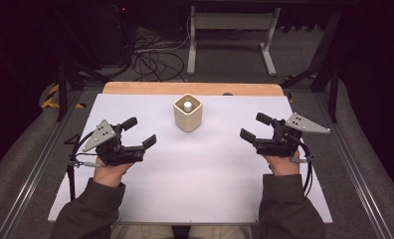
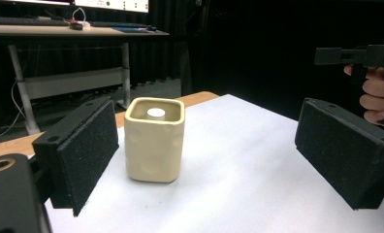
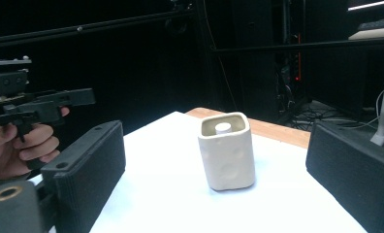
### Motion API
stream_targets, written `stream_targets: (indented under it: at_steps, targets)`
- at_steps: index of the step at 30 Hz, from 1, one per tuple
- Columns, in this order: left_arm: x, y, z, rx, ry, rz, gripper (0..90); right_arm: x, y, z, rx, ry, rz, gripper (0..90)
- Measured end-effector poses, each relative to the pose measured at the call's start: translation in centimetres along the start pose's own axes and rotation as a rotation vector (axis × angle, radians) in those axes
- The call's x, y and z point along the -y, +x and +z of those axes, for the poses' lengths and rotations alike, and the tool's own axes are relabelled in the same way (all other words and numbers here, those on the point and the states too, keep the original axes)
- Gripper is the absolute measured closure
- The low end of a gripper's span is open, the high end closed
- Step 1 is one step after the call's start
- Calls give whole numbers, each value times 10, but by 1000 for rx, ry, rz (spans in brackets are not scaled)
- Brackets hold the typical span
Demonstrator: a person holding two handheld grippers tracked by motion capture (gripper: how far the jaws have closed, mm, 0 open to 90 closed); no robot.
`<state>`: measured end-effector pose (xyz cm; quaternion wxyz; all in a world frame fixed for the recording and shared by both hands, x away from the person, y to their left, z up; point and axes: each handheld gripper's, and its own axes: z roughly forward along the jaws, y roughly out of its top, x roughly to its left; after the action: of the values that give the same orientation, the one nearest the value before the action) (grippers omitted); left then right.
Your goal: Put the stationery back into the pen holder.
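Cream-coloured and square-sided, the cup (image 1: 187, 112) stands upright toward the far middle of the white table sheet (image 1: 195, 179), with a small white cylinder (image 1: 187, 105) inside it, its round top showing just below the rim.

At the left, the left gripper (image 1: 139, 133) is held low over the sheet, its jaws spread wide and empty, aimed toward the cup but well apart from it. In the left gripper view the cup (image 2: 154, 139) sits nearer the left foam pad (image 2: 88, 150) than the right one, so the aim looks off-centre.

At the right, the right gripper (image 1: 257, 127) mirrors it, jaws likewise wide apart and holding nothing, pointed inward at the cup. In the right gripper view the cup (image 3: 226, 150) stands roughly between the pads, a little tilted by the camera angle.

The likely risks from here: a lopsided approach could let one pad strike a wall first and push or tip the cup, spilling the cylinder. The cup's smooth, dimpled sides might slip in a light squeeze. If both grippers close in together, they could collide over it.
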<state>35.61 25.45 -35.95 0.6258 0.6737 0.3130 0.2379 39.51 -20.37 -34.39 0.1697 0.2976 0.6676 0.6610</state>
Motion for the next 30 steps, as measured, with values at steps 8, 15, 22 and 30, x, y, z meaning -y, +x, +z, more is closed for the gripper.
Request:
stream_targets:
  at_steps: [8, 15, 22, 30]
  targets:
    - [2, 2, -13, -15, -10, 4, 84, 0, -1, -3, 6, -1, -2, 79]
    - [3, 5, -24, -27, -17, 0, 82, -1, -3, -8, 16, -14, 1, 79]
    - [2, 9, -30, -32, -23, -13, 78, -3, -4, -11, 29, -17, -6, 79]
    - [3, 11, -30, -27, -14, -14, 70, -3, -3, -12, 36, -12, -22, 76]
